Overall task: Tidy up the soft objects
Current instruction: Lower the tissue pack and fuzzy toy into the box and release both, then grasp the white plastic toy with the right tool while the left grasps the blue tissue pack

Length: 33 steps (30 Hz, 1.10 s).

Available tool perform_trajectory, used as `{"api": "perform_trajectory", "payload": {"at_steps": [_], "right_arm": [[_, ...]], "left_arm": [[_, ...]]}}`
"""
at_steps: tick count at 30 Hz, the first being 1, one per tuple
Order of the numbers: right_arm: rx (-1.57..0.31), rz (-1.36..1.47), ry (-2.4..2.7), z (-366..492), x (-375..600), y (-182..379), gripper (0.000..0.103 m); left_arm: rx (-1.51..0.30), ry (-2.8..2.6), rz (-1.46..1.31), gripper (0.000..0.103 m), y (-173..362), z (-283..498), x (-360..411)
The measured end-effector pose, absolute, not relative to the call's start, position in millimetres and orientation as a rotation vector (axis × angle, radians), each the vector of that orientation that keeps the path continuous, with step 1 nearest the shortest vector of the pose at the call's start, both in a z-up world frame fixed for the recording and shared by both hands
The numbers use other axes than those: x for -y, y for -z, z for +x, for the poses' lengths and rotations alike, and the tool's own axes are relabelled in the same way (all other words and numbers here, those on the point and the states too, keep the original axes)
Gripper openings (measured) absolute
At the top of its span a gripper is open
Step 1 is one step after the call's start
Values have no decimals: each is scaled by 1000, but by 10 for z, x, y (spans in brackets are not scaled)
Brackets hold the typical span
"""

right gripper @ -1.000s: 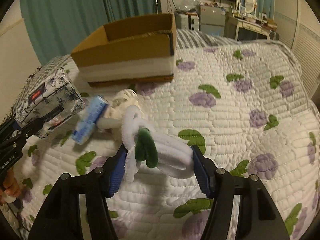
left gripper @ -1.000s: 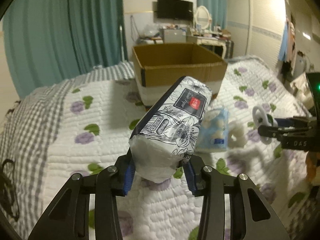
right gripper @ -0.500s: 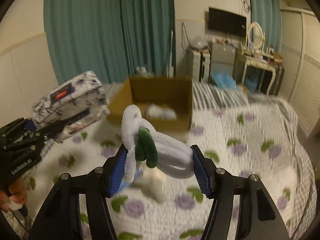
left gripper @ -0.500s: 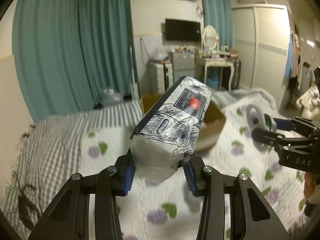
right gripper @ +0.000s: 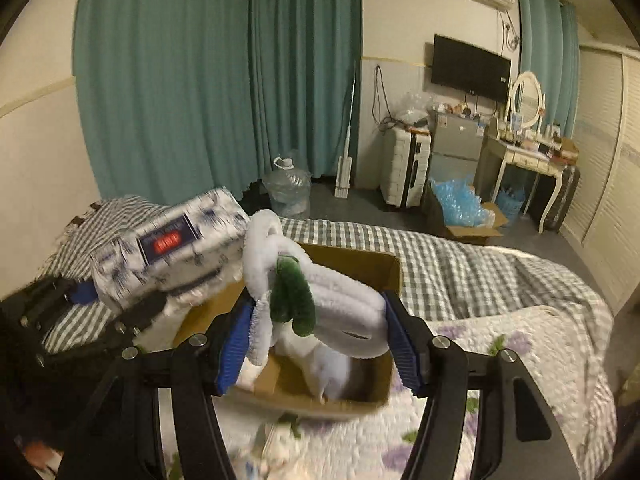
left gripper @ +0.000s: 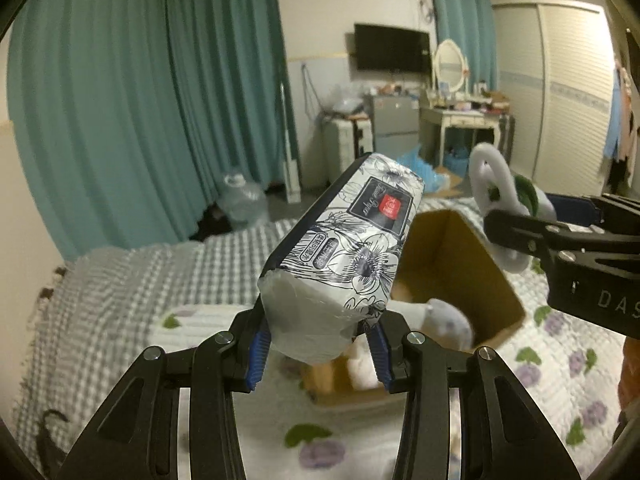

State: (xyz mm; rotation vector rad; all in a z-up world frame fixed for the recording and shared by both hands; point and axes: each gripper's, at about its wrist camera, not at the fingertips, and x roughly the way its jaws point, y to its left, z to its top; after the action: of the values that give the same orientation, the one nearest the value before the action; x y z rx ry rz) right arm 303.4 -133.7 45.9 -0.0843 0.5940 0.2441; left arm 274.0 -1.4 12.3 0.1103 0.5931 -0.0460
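Note:
My left gripper (left gripper: 318,350) is shut on a tissue pack (left gripper: 344,248) with a black-and-white flower print and a red label, held up over the near left of the open cardboard box (left gripper: 452,276). The pack also shows in the right wrist view (right gripper: 168,248). My right gripper (right gripper: 316,344) is shut on a white fuzzy toy with green loops (right gripper: 304,292), held above the box (right gripper: 356,396). The toy also shows in the left wrist view (left gripper: 496,196). Pale soft items (left gripper: 444,320) lie inside the box.
The box sits on a bed with a white quilt printed with purple flowers (right gripper: 520,360) and a grey checked sheet (left gripper: 120,280). Beyond the bed are teal curtains (left gripper: 160,100), a water jug (right gripper: 286,188), a suitcase (right gripper: 404,168) and a dressing table (right gripper: 528,156).
Both grippers rose from low over the quilt and moved forward over the box, each still holding its item. The box is now close beneath them.

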Motion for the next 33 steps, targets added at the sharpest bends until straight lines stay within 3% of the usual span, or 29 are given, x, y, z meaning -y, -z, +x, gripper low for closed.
{"api": "perform_trajectory", "payload": {"at_steps": [6, 9, 11, 12, 13, 23, 27, 33], "right_arm": [[-658, -46, -242, 3683, 1381, -33, 62], [-666, -38, -243, 3826, 1424, 165, 69], [-660, -26, -242, 3879, 1475, 224, 80], [-656, -21, -245, 3899, 1495, 236, 83], [-638, -17, -240, 3895, 1514, 228, 85], [-525, 1, -201, 3394, 1703, -337, 95], [-464, -46, -192, 2872, 1672, -784, 99], [-374, -139, -180, 1984, 1686, -1196, 101]], "left_arm": [[-625, 59, 98, 46, 225, 3122, 124], [-577, 79, 126, 47, 253, 3141, 201], [-565, 88, 131, 65, 229, 3161, 228], [-562, 85, 128, 83, 216, 3163, 232], [-552, 82, 121, 86, 184, 3159, 218], [-462, 92, 147, 86, -444, 2589, 201], [-420, 102, 158, 94, -758, 2121, 138], [-395, 97, 144, 95, -1020, 1418, -4]]}}
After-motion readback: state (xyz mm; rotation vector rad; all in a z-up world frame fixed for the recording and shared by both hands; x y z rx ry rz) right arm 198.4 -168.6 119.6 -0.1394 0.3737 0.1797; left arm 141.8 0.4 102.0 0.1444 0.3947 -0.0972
